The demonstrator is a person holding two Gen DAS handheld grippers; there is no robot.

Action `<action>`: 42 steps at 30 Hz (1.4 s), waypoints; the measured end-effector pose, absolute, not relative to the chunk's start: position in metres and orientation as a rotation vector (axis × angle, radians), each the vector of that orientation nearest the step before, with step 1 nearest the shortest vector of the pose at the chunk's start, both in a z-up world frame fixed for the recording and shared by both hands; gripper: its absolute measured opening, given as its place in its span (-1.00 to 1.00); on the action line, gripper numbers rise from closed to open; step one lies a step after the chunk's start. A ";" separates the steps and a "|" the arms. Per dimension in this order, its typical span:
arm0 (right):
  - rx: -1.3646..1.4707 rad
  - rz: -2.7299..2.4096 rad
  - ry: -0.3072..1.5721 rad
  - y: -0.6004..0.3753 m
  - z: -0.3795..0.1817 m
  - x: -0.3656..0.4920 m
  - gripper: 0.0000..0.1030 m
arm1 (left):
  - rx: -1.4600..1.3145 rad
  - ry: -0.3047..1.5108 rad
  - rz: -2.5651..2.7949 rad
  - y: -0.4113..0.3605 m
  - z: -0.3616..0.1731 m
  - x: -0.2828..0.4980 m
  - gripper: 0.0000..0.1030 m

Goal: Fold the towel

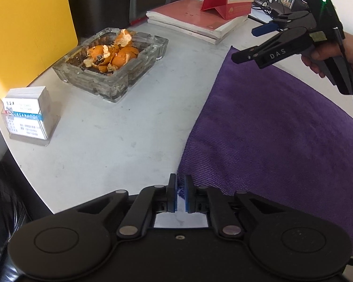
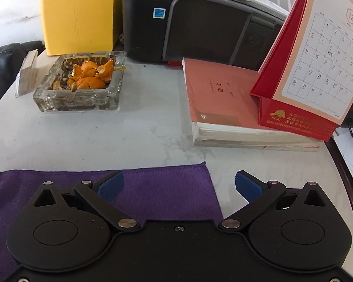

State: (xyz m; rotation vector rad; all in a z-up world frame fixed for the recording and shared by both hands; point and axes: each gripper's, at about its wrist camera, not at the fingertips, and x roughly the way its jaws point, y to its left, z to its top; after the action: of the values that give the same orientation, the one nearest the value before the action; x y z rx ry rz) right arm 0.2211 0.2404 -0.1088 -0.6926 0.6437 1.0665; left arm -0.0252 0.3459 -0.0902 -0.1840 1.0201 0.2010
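A purple towel [image 1: 282,129] lies flat on the pale table [image 1: 120,129]. My left gripper [image 1: 181,191] is shut on its near left corner, and a bit of purple cloth shows between the blue pads. In the left wrist view my right gripper [image 1: 246,44], held by a hand, hovers above the towel's far edge. In the right wrist view the towel [image 2: 167,195] lies below my right gripper [image 2: 178,184], whose jaws stand wide open on either side of the far right corner without touching it. One blue pad [image 2: 110,186] is over the cloth, the other over bare table.
A glass ashtray [image 2: 82,82] full of orange peel sits beyond the towel on the left. Stacked books [image 2: 223,108] with a red desk calendar [image 2: 306,70] stand at the right, a black printer [image 2: 200,28] behind them. A card holder [image 1: 27,115] is near the left edge.
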 end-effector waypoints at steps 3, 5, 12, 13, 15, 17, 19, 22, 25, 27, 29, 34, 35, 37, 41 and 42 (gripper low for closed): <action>-0.728 1.083 0.639 0.252 -0.112 0.235 0.67 | -0.172 1.026 0.191 0.346 -0.090 -0.025 -0.89; -0.738 1.090 0.650 0.254 -0.114 0.241 0.55 | -0.164 1.031 0.184 0.346 -0.090 -0.024 -0.89; -0.755 1.176 0.739 0.257 -0.119 0.265 0.22 | -0.147 1.038 0.158 0.348 -0.090 -0.025 -0.88; -0.758 1.188 0.748 0.256 -0.119 0.268 0.21 | -0.147 1.038 0.157 0.348 -0.090 -0.025 -0.88; -0.753 1.214 0.774 0.256 -0.120 0.274 0.21 | -0.145 1.039 0.155 0.348 -0.090 -0.025 -0.88; -0.746 1.243 0.811 0.258 -0.120 0.281 0.21 | -0.143 1.040 0.152 0.348 -0.090 -0.025 -0.88; -0.751 1.275 0.827 0.260 -0.121 0.286 0.21 | -0.140 1.042 0.148 0.348 -0.090 -0.024 -0.88; -0.752 1.308 0.851 0.263 -0.121 0.292 0.21 | -0.136 1.045 0.145 0.348 -0.089 -0.023 -0.88; -0.763 1.335 0.857 0.264 -0.121 0.295 0.13 | -0.136 1.048 0.143 0.349 -0.089 -0.023 -0.88; -0.771 1.348 0.860 0.265 -0.121 0.295 0.12 | -0.134 1.050 0.142 0.349 -0.089 -0.023 -0.88; -0.782 1.361 0.862 0.267 -0.120 0.295 0.08 | -0.131 1.051 0.141 0.349 -0.089 -0.023 -0.87; -0.800 1.381 0.868 0.268 -0.118 0.297 -0.12 | -0.126 1.052 0.144 0.348 -0.090 -0.022 -0.85; -0.803 1.383 0.870 0.269 -0.118 0.297 -0.18 | -0.126 1.052 0.144 0.348 -0.090 -0.022 -0.85; -0.810 1.389 0.872 0.270 -0.117 0.296 -0.32 | -0.123 1.053 0.145 0.348 -0.090 -0.022 -0.85; -0.825 1.397 0.876 0.271 -0.117 0.293 -0.52 | -0.129 1.054 0.146 0.348 -0.090 -0.022 -0.85; -0.826 1.400 0.877 0.271 -0.116 0.292 -0.65 | -0.134 1.053 0.146 0.348 -0.090 -0.022 -0.85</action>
State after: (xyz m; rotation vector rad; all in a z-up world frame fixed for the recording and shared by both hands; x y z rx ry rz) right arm 0.2924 0.2709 -0.1164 -0.8259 0.8771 1.4003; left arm -0.0223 0.3485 -0.0898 -0.1344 1.0531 0.1463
